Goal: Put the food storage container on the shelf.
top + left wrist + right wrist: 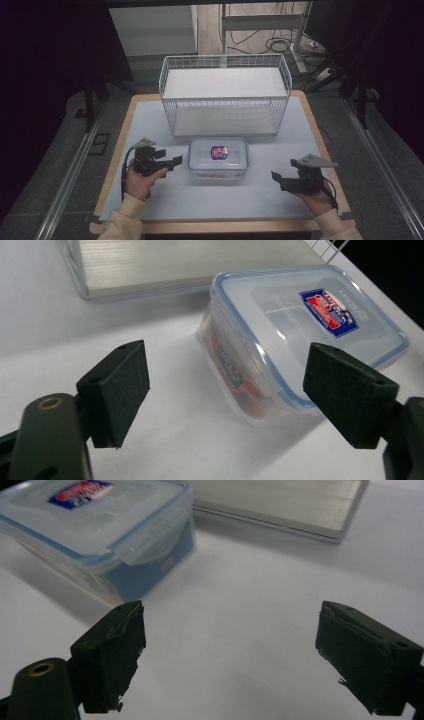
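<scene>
Clear plastic, the lidded box (218,158) sits on the desk (150,200) just before the wire basket (225,95). Both grippers flank it, left gripper (176,161) near, right gripper (274,176) farther off, fingers (117,390) spread wide, nothing between them. Looks like the approach; next, they should close in on the box's short sides.

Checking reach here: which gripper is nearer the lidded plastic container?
Left. The left gripper sits just off the container's left end; the right gripper is farther off its right end.
</scene>
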Demonstrator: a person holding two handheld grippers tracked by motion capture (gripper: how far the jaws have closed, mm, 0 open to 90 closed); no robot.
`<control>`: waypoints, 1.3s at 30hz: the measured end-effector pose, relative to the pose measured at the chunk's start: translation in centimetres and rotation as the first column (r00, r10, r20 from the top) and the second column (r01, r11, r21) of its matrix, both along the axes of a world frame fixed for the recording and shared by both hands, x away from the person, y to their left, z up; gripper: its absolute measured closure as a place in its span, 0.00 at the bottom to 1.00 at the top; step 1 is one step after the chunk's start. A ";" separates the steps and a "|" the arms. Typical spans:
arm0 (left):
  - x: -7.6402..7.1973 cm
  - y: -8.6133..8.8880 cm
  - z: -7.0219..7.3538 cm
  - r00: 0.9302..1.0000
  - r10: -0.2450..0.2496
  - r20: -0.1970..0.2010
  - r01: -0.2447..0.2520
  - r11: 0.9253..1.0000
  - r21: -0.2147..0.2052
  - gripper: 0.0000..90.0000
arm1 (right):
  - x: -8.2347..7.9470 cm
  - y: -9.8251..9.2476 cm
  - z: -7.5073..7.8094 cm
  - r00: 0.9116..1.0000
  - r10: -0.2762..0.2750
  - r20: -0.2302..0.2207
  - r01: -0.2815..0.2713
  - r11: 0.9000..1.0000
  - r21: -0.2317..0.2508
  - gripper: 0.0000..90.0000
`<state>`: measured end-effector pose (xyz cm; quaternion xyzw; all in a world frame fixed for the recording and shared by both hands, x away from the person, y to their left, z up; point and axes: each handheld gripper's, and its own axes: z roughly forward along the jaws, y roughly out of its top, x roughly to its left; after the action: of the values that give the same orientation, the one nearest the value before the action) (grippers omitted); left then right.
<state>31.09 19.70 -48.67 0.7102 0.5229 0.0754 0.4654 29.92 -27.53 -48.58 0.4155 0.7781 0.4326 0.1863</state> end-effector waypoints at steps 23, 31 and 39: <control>3.2 -2.6 -2.8 0.983 -0.089 -0.159 0.059 0.981 -0.187 0.16 | 2.9 4.5 1.4 0.993 0.096 -0.068 -0.088 0.990 0.108 0.14; 4.1 -3.0 -3.9 0.969 -0.120 -0.214 0.064 0.966 -0.252 0.18 | 4.1 4.8 1.5 0.993 0.089 -0.071 -0.080 0.989 0.122 0.15; 4.4 -3.4 -4.1 0.962 -0.159 -0.220 0.089 0.950 -0.300 0.26 | 4.8 5.2 1.0 0.988 0.108 -0.113 -0.092 0.985 0.144 0.15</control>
<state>35.45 16.32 -52.81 0.6705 0.5348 -0.1180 0.5005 34.70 -22.31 -47.59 0.4131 0.7759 0.4686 0.0879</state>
